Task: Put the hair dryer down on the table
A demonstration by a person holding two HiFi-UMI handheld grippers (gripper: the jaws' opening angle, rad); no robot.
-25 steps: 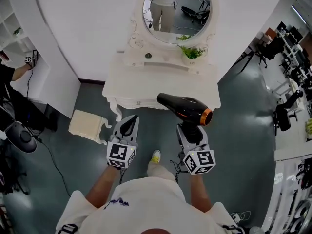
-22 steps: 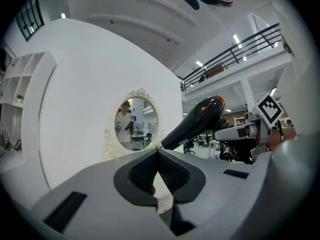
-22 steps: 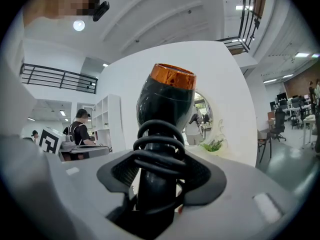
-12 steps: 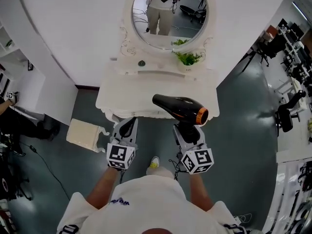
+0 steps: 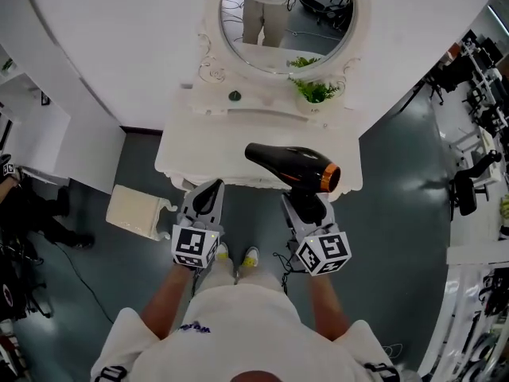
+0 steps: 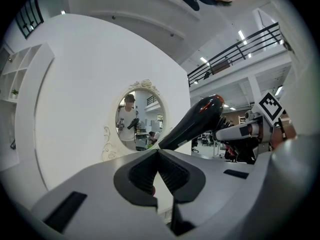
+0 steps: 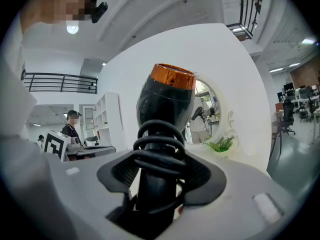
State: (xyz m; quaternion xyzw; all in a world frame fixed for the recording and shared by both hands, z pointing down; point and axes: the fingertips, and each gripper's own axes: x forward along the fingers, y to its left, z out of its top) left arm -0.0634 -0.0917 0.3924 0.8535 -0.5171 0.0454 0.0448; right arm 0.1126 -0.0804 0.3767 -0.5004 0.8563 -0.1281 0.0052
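Note:
A black hair dryer [image 5: 290, 165] with an orange ring at its back end hangs over the front edge of the white dressing table [image 5: 203, 146]. My right gripper [image 5: 308, 207] is shut on its handle, with the coiled cord [image 7: 159, 151] wound round the handle between the jaws. In the right gripper view the dryer [image 7: 165, 101] stands upright right before the camera. My left gripper [image 5: 207, 201] is level beside it, short of the table's front edge, shut with nothing in it. From the left gripper view the dryer [image 6: 197, 121] shows at the right, nozzle toward the mirror.
An oval mirror [image 5: 286, 14] stands at the table's back, with a small green plant [image 5: 314, 91] and a dark knob [image 5: 234, 96] on the shelf below it. A cream stool [image 5: 139, 211] sits on the grey floor at the left. Another person [image 5: 24, 205] is at the far left.
Both grippers have moved forward toward the dressing table, the dryer carried along and now over the table's front edge. The grips are unchanged.

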